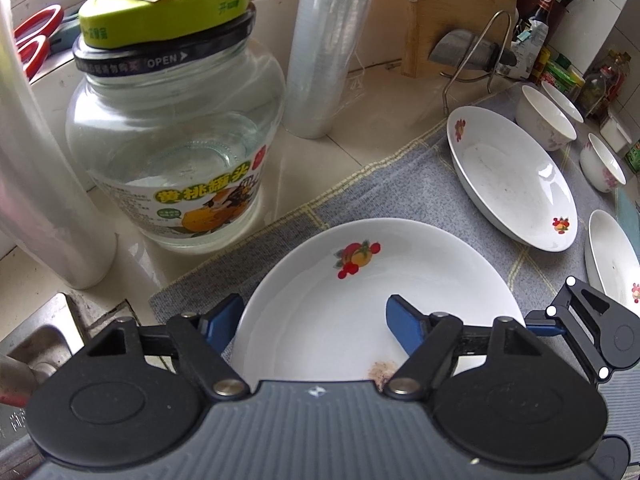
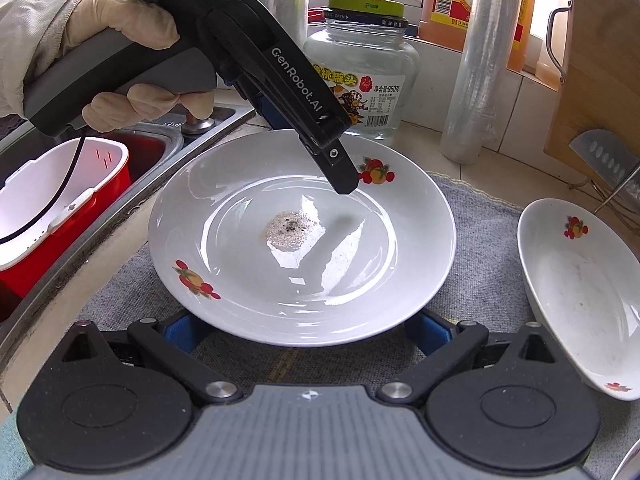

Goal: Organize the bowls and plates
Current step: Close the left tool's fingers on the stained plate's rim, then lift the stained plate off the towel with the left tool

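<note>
Left gripper clamped, jaws on the rim of the white fruit-print plate. Lay on grey mat near the sink. Right gripper open astride the near rim, not pressing.

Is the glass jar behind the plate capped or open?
Capped: a green lid sits on the glass jar.
</note>
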### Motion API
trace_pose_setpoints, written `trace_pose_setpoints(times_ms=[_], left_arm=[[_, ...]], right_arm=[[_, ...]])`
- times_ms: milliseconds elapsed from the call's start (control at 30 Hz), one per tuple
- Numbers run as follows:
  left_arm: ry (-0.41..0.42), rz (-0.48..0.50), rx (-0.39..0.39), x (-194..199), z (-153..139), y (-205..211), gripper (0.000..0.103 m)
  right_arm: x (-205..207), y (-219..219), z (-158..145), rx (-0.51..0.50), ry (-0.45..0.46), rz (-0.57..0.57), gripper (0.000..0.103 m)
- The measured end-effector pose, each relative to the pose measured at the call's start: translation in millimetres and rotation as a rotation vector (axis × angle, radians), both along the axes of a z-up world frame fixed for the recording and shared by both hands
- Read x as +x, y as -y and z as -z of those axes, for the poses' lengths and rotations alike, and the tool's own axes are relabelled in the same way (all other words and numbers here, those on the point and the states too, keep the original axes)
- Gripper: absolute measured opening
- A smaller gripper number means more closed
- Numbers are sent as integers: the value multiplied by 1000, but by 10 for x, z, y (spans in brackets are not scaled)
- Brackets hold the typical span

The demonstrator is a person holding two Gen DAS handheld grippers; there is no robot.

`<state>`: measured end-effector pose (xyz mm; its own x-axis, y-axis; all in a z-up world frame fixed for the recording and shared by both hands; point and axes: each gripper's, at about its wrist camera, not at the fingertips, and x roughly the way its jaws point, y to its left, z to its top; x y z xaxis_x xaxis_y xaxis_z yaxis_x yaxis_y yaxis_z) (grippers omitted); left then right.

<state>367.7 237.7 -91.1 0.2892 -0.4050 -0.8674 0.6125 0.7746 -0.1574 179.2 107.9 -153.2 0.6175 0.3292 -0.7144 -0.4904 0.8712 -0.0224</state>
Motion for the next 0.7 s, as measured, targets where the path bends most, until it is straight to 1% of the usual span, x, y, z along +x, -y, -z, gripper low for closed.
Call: trace_pose_setpoints(times_ms=[100,700], left_arm=[[3,1,7,-10,-4,10,76],[26,30,19,-102,-32,52,75]], right_arm=[[-18,-24,-15,-8,15,-7,103],[-64,-12,-88,-26,11,-7,103]])
